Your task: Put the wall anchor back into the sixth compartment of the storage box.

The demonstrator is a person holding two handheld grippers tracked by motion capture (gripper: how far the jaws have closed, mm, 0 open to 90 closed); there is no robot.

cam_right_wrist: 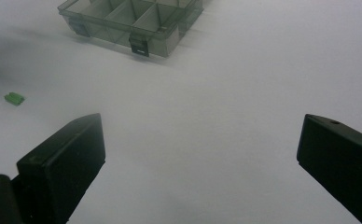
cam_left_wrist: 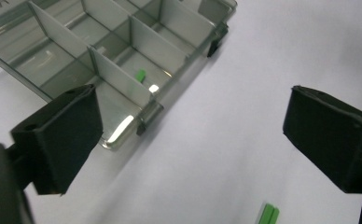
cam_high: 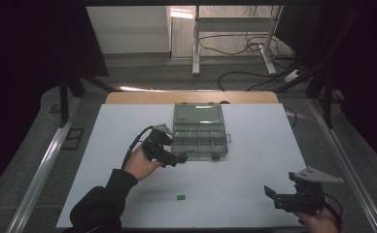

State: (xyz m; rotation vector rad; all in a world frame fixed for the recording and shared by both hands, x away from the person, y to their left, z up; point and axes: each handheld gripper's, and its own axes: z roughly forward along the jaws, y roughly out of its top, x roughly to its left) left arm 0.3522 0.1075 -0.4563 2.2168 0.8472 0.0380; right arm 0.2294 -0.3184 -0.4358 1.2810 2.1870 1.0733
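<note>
A clear smoky compartment box [cam_high: 202, 156] lies mid-table with its lid [cam_high: 197, 115] folded back. My left gripper [cam_high: 179, 158] hovers at the box's near left corner, jaws wide apart and nothing between them. In the left gripper view [cam_left_wrist: 188, 140] a small green piece [cam_left_wrist: 141, 74] rests in a near-row compartment of the box [cam_left_wrist: 118, 77]. A second green piece [cam_high: 180, 197] lies loose on the white table nearer the person, also seen as the green piece [cam_left_wrist: 268, 215] and the green piece [cam_right_wrist: 14, 98]. My right gripper [cam_high: 272, 194] rests open near the table's front right edge, its jaws [cam_right_wrist: 202, 158] empty.
The white tabletop [cam_high: 254, 160] spreads around the box, with a wooden strip at its far edge. Metal rails run along both sides. Behind it are a table frame and floor cables. The box [cam_right_wrist: 163, 44] shows two dark latches on its front wall.
</note>
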